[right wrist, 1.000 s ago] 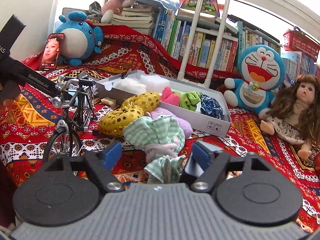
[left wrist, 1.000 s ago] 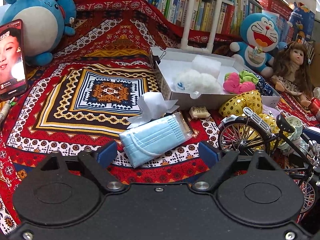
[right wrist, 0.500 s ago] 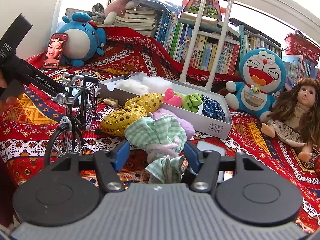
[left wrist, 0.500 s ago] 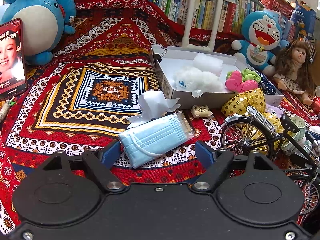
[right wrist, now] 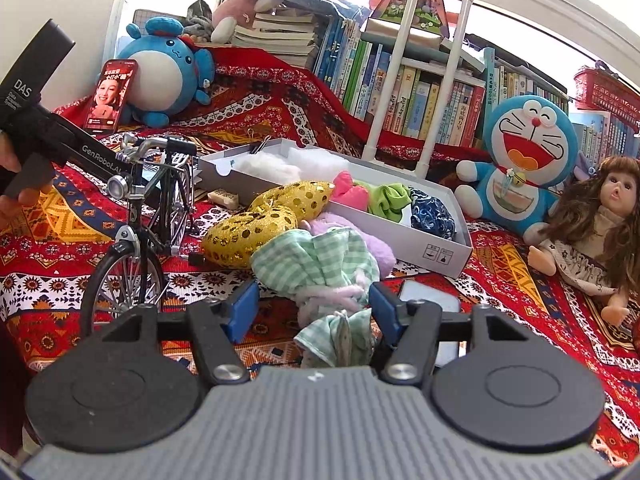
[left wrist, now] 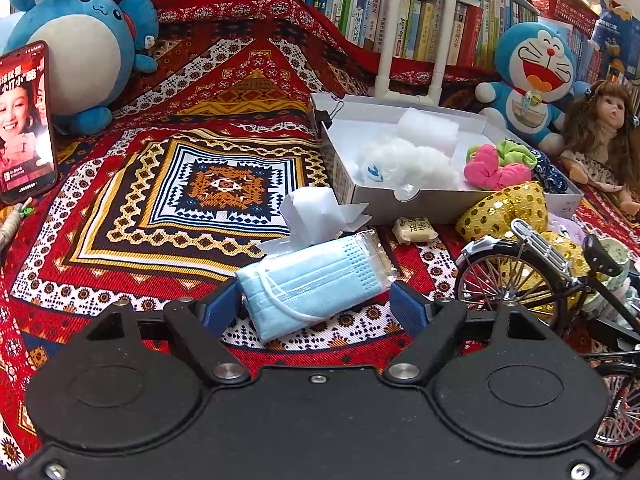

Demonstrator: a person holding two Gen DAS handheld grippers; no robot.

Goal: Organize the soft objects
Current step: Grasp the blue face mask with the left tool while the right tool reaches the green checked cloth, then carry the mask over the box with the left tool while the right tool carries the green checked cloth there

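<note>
My left gripper [left wrist: 316, 306] is open, its blue pads on either side of a pack of light-blue face masks [left wrist: 314, 280] lying on the patterned cloth, not touching it. A white tissue [left wrist: 316, 210] lies just behind the pack. My right gripper [right wrist: 312, 304] is partly closed around a green checked fabric bundle [right wrist: 320, 264]; I cannot tell if the pads touch it. The white box [right wrist: 440, 250] holds white fluff [left wrist: 404, 160], a pink scrunchie [left wrist: 492, 170], a green one [right wrist: 388, 196] and a blue patterned one [right wrist: 432, 214]. A gold sequin item [right wrist: 264, 224] and a purple plush [right wrist: 360, 236] lie in front of it.
A model bicycle [right wrist: 148, 216] stands between the two grippers. A phone [left wrist: 24, 120] leans on a blue plush [left wrist: 80, 52] at the far left. A Doraemon plush [right wrist: 524, 160] and a doll [right wrist: 600, 220] sit right of the box. Books line the back. A small wrapped candy [left wrist: 414, 230] lies by the box.
My right gripper's jaws have narrowed around the green checked bundle and it has moved closer. My left gripper has edged forward until its pads flank the mask pack.
</note>
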